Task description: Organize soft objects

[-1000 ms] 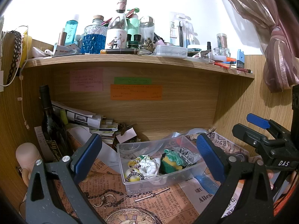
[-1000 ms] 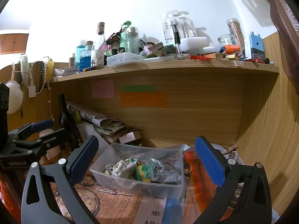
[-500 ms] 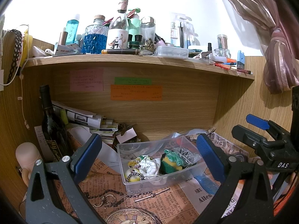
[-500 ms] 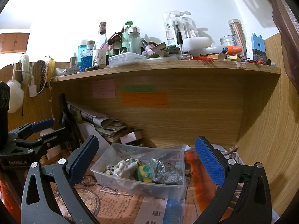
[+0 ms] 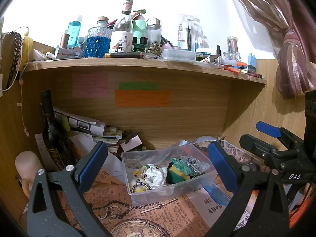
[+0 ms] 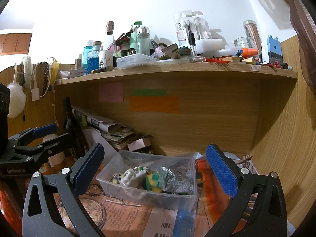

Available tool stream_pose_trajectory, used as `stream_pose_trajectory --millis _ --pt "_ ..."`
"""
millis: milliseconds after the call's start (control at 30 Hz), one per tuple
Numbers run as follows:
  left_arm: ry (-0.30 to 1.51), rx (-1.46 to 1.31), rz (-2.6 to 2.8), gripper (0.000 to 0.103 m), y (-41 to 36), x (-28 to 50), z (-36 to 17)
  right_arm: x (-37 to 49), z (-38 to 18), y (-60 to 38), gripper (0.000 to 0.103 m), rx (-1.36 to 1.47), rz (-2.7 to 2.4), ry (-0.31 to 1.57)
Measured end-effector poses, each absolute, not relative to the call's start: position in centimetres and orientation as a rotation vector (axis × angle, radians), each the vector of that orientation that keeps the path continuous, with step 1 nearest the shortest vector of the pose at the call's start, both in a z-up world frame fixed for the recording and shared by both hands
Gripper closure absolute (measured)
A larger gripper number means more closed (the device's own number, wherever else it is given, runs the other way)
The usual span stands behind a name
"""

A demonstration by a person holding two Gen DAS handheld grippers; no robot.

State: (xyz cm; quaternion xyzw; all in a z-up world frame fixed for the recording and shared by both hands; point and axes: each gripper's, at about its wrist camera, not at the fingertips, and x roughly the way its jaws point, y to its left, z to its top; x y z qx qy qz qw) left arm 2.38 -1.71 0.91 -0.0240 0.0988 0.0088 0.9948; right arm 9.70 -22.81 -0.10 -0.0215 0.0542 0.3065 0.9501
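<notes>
A clear plastic bin (image 5: 205,179) (image 6: 110,187) sits on the newspaper-covered desk under a wooden shelf. Inside lie a white crumpled soft item (image 5: 156,174) (image 6: 133,177), a green and yellow soft item (image 5: 177,170) (image 6: 152,180), a yellow-white ball (image 5: 138,186) and a silver mesh piece (image 6: 177,183). My left gripper (image 5: 158,169) is open and empty, hovering in front of the bin. My right gripper (image 6: 156,169) is open and empty, also in front of the bin. Each gripper shows at the side of the other's view.
A dark wine bottle (image 5: 52,136) and stacked papers (image 5: 88,126) stand at the left under the shelf. The shelf top (image 5: 138,61) is crowded with bottles and jars. A chain and key (image 5: 150,207) lie before the bin. A curtain (image 5: 290,59) hangs right.
Both views have shifted very slightly; the grippers stay open and nothing in the bin has moved.
</notes>
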Motion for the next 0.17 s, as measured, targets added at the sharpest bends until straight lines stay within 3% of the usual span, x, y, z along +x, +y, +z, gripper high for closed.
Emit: stream_pose_trajectory --millis 167 --pt "0.203 -0.054 0.02 0.0 -1.73 2.48 0.75 9.78 -0.3 -22.76 0.0 -0.048 0.626 0.116"
